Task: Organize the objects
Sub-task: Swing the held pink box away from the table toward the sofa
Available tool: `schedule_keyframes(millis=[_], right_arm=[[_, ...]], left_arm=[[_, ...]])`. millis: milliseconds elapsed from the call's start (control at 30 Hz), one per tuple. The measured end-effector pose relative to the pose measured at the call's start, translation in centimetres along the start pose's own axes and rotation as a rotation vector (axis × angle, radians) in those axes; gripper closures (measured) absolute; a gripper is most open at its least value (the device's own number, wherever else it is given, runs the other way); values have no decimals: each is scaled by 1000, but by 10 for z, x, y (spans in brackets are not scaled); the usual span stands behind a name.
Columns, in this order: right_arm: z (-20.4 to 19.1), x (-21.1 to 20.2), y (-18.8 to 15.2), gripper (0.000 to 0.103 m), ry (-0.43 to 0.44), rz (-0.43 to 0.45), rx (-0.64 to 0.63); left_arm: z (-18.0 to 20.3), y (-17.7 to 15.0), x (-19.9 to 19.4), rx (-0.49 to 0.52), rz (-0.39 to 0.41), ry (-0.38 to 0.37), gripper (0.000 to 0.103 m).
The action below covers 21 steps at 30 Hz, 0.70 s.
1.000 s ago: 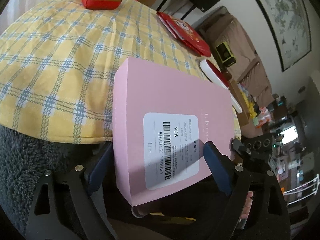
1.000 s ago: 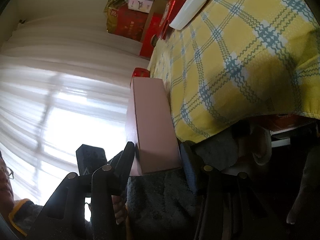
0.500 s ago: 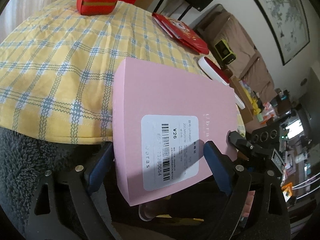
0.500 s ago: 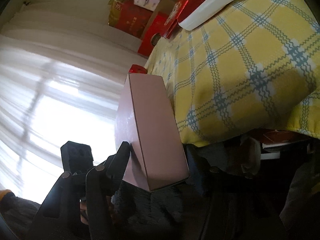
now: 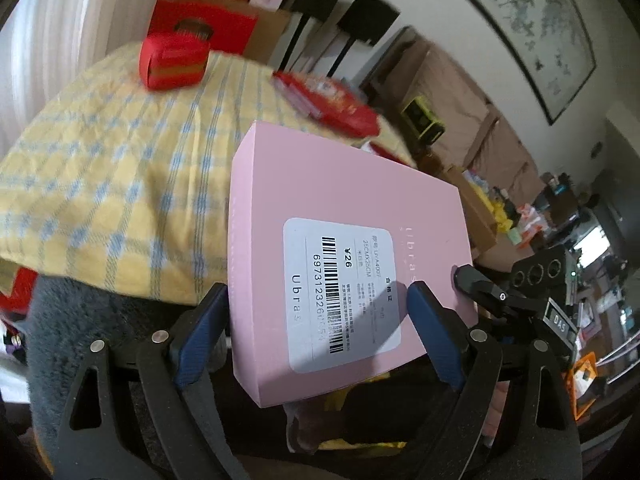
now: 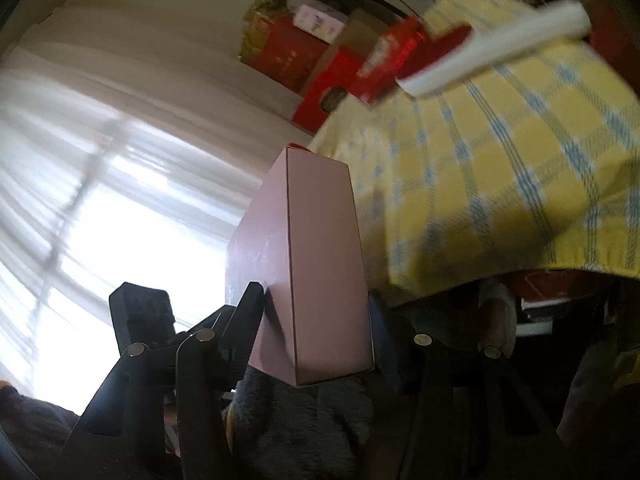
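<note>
The flat pink cardboard box with a white barcode label (image 5: 348, 248) hangs in the air just off the near edge of the table draped in a yellow cloth with blue checks (image 5: 112, 168), held from two sides at once, probably because it is too broad and thin for one pair of jaws to carry steadily. The left gripper (image 5: 316, 316) takes it edge to edge: its blue pad (image 5: 196, 328) at 9 o'clock presses the box's side and the other sits on the labelled face at 3 o'clock, jaws spread wide yet clamped on the box. The right gripper (image 6: 316, 320) pinches the box's thin dimension, jaws half spread and closed on the narrow pink side (image 6: 320, 264).

The left tool tilts downward toward the cloth; the right points nearly level, with the tabletop rearing at 2 o'clock in its view. A red rectangular pouch (image 5: 174, 60) lies at 11 o'clock on the cloth, flat red packets (image 5: 328, 104) at 1 o'clock.
</note>
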State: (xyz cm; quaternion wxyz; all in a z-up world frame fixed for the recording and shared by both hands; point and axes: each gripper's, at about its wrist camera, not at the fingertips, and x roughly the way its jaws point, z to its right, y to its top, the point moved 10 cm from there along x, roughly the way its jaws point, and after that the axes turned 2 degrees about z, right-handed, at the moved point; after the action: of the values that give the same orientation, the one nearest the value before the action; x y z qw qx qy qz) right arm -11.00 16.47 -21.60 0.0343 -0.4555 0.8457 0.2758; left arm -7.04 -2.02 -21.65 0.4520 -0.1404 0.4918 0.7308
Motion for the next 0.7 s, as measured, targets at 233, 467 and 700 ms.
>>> schedule_keyframes(millis=[233,467,700], right_arm=[[-46,-14,12,50,-14,57,-104],[-65,-14,21,49,17,66,-135],[-58,-10,20,49,20,40,-122]], left_arm=[[16,23,-30,43,68,-43,14],[23,36,-40,53,96,-38,15],[19,31,-31,47,62,9,15]])
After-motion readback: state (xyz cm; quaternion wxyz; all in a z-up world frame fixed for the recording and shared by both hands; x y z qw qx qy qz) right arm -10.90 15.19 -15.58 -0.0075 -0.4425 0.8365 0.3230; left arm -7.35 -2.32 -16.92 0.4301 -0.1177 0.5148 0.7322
